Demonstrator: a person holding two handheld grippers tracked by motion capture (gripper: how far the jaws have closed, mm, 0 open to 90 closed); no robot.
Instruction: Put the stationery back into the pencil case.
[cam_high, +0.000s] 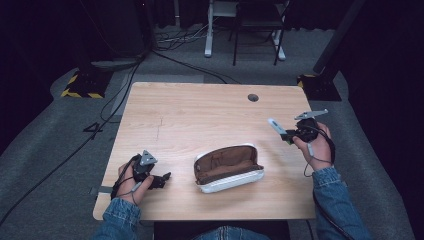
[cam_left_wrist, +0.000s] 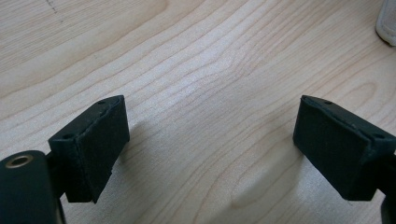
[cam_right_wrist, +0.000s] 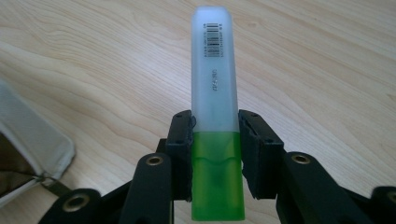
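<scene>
Wooden table (cam_high: 200, 115), light grain, with a small round hole (cam_high: 253, 97) toward the upper right of its top in the high view.

Right gripper (cam_high: 289, 135), right of centre in the high view, held in the person's right hand (cam_high: 316, 146). Its jaws are clamped on a highlighter (cam_right_wrist: 215, 112): frosted translucent cap with a barcode label pointing away from the jaws, green body toward the camera. In the right gripper view the pads press both sides just at the line where cap meets body. In the high view the highlighter (cam_high: 276, 127) sticks out to the upper left of the gripper, and I cannot tell whether it is clear of the tabletop.

Left gripper (cam_high: 162, 179), lower left of the high view, held in the left hand (cam_high: 131, 180) low over the table near its front edge. Left gripper view: jaws spread wide apart, nothing between them but bare wood.

Pencil case (cam_high: 228, 168), lower centre of the high view, lies on the table between the two grippers, nearer the left one. White shell, brown lining, lying open with its opening facing up. A corner of it appears at the lower left of the right gripper view (cam_right_wrist: 32, 144).

Denim sleeves (cam_high: 332, 192) enter from the bottom edge.
</scene>
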